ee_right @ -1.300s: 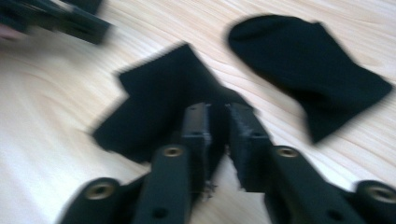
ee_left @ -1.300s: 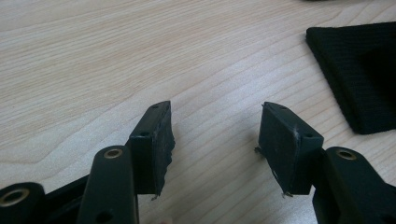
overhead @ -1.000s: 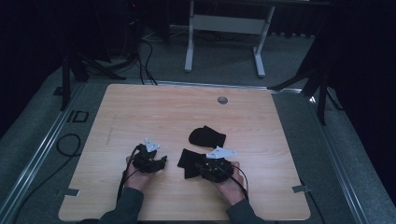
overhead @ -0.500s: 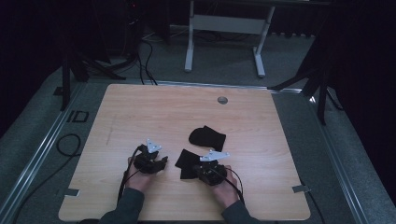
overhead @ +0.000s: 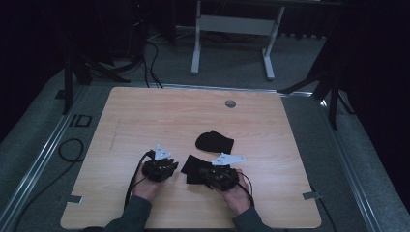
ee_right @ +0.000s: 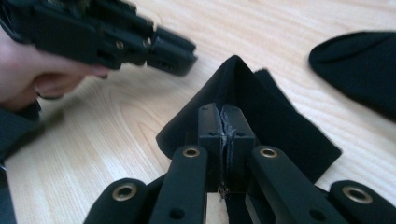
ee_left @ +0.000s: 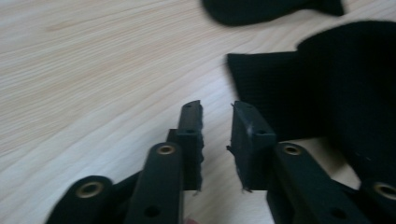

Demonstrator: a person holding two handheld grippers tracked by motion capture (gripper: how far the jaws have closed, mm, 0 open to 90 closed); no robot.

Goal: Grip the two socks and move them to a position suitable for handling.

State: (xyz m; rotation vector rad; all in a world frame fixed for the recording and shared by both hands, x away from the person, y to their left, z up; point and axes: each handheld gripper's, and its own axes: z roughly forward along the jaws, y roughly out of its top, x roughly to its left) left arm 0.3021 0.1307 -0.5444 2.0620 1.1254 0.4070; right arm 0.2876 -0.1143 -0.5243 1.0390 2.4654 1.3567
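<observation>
Two black cloth pieces lie on the wooden table (overhead: pixel 145 121). The near cloth (overhead: pixel 194 166) (ee_right: pixel 280 126) has one edge lifted and pinched flat in my right gripper (overhead: pixel 207 173) (ee_right: pixel 225 114), which is shut on it. The far cloth (overhead: pixel 214 141) (ee_right: pixel 359 65) (ee_left: pixel 261 9) lies loose behind it. My left gripper (overhead: pixel 173 166) (ee_left: pixel 217 109) (ee_right: pixel 187 58) hovers just left of the near cloth (ee_left: pixel 289 93). Its jaws have just been closing and stand a narrow gap apart over bare wood, with nothing between them.
A round grommet (overhead: pixel 230 103) sits near the table's far edge. Cables trail off both grippers towards the person's forearms at the front edge. Metal stands and a white frame stand on the floor beyond the table.
My right hand has edged slightly left at the near cloth. The left hand and both cloths stay where they were.
</observation>
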